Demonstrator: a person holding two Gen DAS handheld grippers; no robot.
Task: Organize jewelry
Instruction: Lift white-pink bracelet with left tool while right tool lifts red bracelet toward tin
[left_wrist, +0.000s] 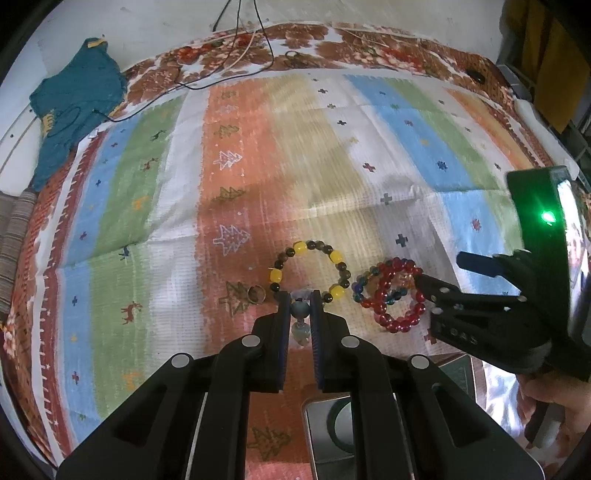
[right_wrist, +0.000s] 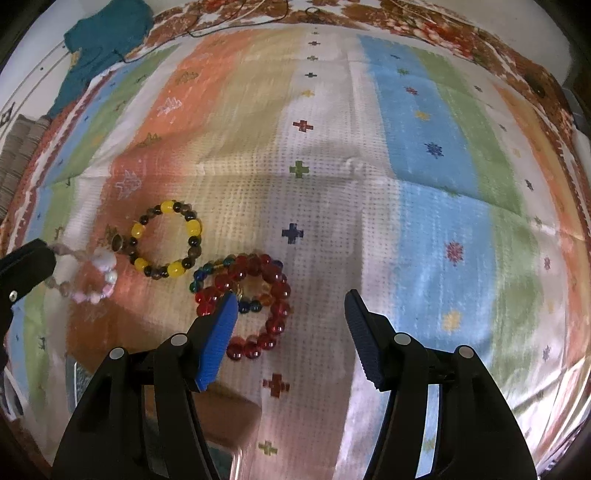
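On the cloth (right_wrist: 332, 177), the bracelet (right_wrist: 166, 240) lies left of centre, the bracelet pile (right_wrist: 255, 291) just lower right, touching it.

Items being counted on the striped cloth (right_wrist: 332, 155):
- Bead bracelets: four being seen in all. One yellow-and-dark bracelet (right_wrist: 167, 239), one red bracelet (right_wrist: 258, 306), one multicoloured bracelet (right_wrist: 207, 275) lying against the red one, one pale pink bracelet (right_wrist: 98, 280).
- Rings: one small ring (left_wrist: 256, 294) being noted.
- Teal garments: one (left_wrist: 74, 110).
- Grippers: two being seen.
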